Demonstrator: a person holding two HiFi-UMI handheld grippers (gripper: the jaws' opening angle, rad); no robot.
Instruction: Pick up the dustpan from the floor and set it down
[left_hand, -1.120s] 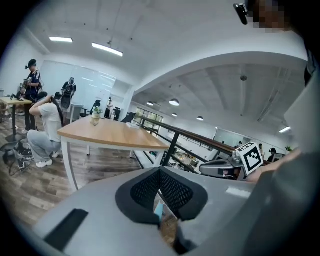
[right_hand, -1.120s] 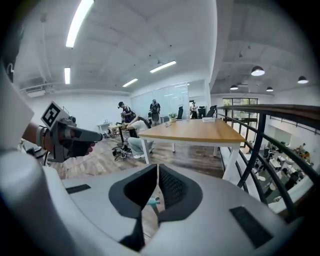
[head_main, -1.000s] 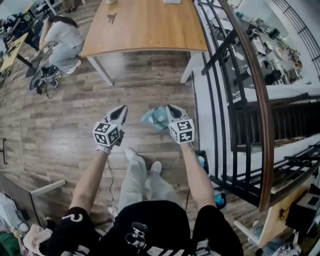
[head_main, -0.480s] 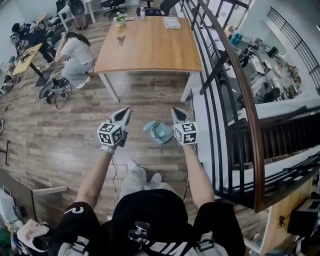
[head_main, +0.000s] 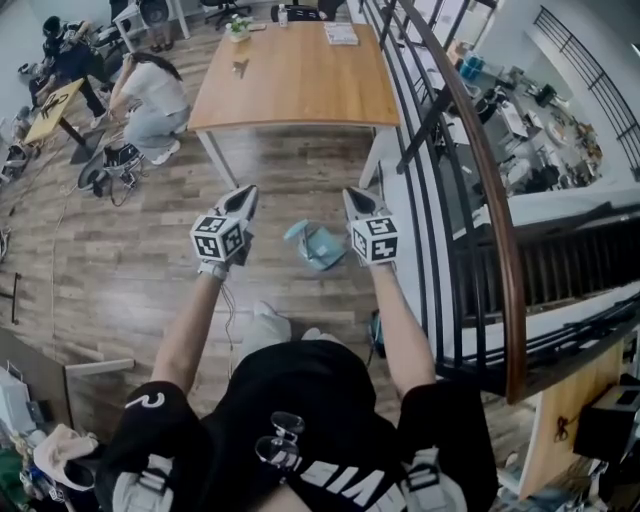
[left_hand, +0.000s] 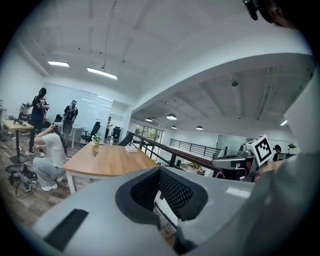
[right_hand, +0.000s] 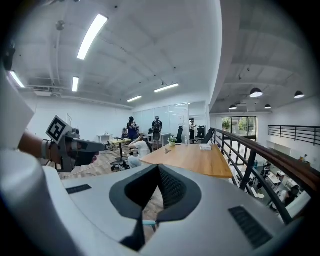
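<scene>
The teal dustpan (head_main: 318, 247) lies on the wood floor just ahead of my feet, below and between the two grippers. My right gripper (head_main: 353, 195) is raised above it and a little to its right, its jaws shut with nothing pinched between them. Only a thin teal sliver (right_hand: 146, 222) shows through the slit under the right gripper (right_hand: 157, 168). My left gripper (head_main: 245, 192) hangs at the same height further left. Its jaws (left_hand: 161, 171) are also shut and empty. Each gripper view shows the other gripper off to the side.
A wooden table (head_main: 300, 70) stands ahead across the floor. A dark metal railing with a wooden handrail (head_main: 470, 180) runs close along the right, with a drop to a lower level beyond it. A person (head_main: 150, 95) crouches at the far left by chairs and cables.
Both grippers have risen, away from the floor, still shut. The dustpan has stayed where it lay, and the head view has pulled higher, so the floor looks further off.
</scene>
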